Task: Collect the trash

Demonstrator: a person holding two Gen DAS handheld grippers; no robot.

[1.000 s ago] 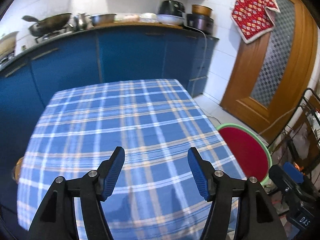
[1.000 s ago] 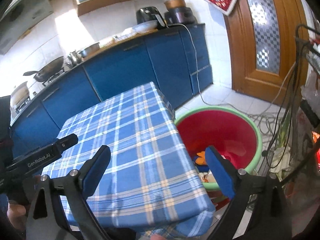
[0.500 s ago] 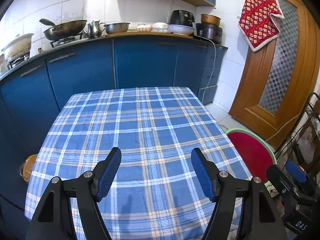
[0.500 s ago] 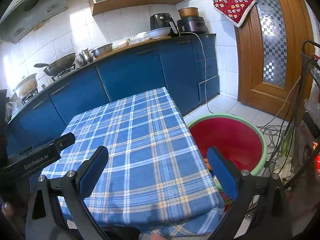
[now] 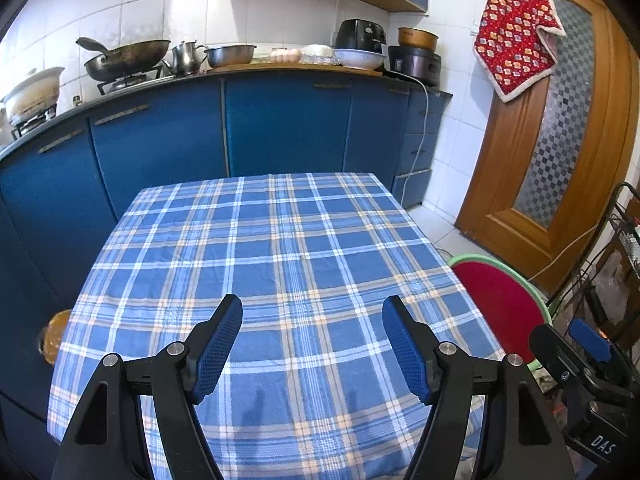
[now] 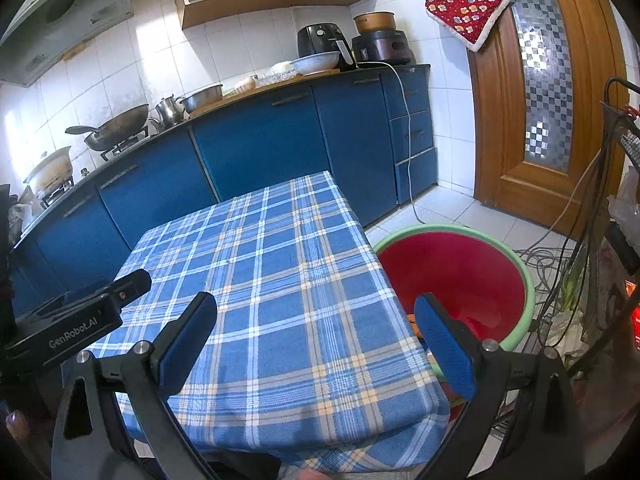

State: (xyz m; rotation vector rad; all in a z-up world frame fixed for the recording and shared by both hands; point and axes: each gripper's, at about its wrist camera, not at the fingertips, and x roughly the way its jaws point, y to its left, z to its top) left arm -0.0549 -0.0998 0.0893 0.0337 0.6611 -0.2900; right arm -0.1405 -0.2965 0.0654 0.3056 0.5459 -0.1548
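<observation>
Blue plaid cloth, woven and slightly rumpled, covers the table [image 5: 280, 264] — no trash shows on it, so collecting looks finished. The smooth red plastic tub [image 6: 460, 268] on the floor beside it holds scraps, mostly hidden. Left gripper [image 5: 312, 344], just widened, and right gripper [image 6: 316, 344] gape, holding nothing.

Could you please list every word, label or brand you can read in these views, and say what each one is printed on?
"GenRobot.AI": on the left gripper's black body, seen in the right wrist view.
"DAS": on the right gripper's body, partly cut off, in the left wrist view.
Air fryer and cooker markings: too small to read.
</observation>
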